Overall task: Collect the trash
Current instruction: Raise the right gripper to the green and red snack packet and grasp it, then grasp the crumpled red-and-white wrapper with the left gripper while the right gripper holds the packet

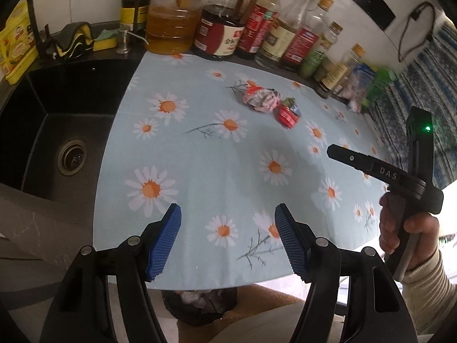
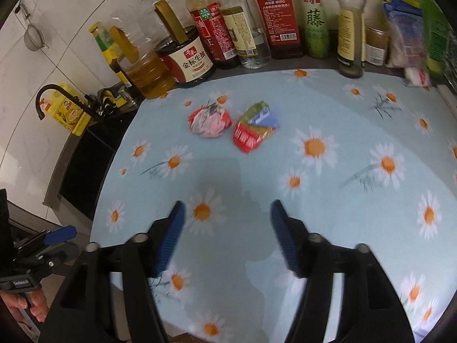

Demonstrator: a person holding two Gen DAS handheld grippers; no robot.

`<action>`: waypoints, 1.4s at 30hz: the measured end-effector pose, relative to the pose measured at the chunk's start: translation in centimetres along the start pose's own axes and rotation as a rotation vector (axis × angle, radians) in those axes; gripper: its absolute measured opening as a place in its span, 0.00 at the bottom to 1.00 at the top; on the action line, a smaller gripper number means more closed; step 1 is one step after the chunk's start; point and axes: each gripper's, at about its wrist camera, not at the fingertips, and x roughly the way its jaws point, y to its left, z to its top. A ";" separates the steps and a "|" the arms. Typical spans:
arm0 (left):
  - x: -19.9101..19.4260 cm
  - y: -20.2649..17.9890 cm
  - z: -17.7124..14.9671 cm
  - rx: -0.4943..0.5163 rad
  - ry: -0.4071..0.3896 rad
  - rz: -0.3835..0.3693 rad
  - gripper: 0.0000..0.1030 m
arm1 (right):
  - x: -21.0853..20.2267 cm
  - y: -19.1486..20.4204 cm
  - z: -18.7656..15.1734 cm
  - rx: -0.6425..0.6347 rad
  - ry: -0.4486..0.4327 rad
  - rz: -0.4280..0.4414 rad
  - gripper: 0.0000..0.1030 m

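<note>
The right tool (image 2: 227,237) hangs over the near part of the worktop (image 2: 328,228) with its blue pads spread wide and nothing between them. The left tool (image 1: 228,238) is spread just as wide and just as empty, sitting right at the worktop's front edge above a dark bin (image 1: 200,304) on the floor that already holds some pale crumpled waste.

Outward from the right tool, the trash lies ahead and a little to the left — two pieces side by side, close enough that they may touch. The crumpled pink-and-red wrapper (image 2: 209,122) is the more leftward, a roundish ball with no clear long axis. The flattened red-and-green packet (image 2: 254,131) sits just to its right, its longer side running slantwise from near-left to far-right, so the pads as they now stand would meet it at an angle rather than squarely across.

From the left wrist view the same pair — wrapper (image 1: 261,98), packet (image 1: 288,113) — lies ahead and to the right, well apart from that tool and towards the row of bottles (image 1: 274,25) at the back.

The right tool looks the nearer of the two, its arm already reaching out over the cloth. The packet is probably the easier first reach, straight on with a slight leftward drift. The sink (image 1: 57,131) lies off to the left, clear of the path.
</note>
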 end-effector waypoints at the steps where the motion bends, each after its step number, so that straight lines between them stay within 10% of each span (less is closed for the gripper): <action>1: 0.1 -0.1 0.2 -0.006 -0.002 0.007 0.64 | 0.3 -0.2 0.4 -0.005 -0.002 0.001 0.74; 17: 1.8 -1.9 1.9 -0.119 0.015 0.098 0.64 | 8.9 -2.5 7.8 -0.178 0.071 -0.012 0.74; 42: 4.1 -4.1 2.9 -0.123 0.048 0.117 0.64 | 10.1 -2.9 8.1 -0.258 0.060 -0.056 0.56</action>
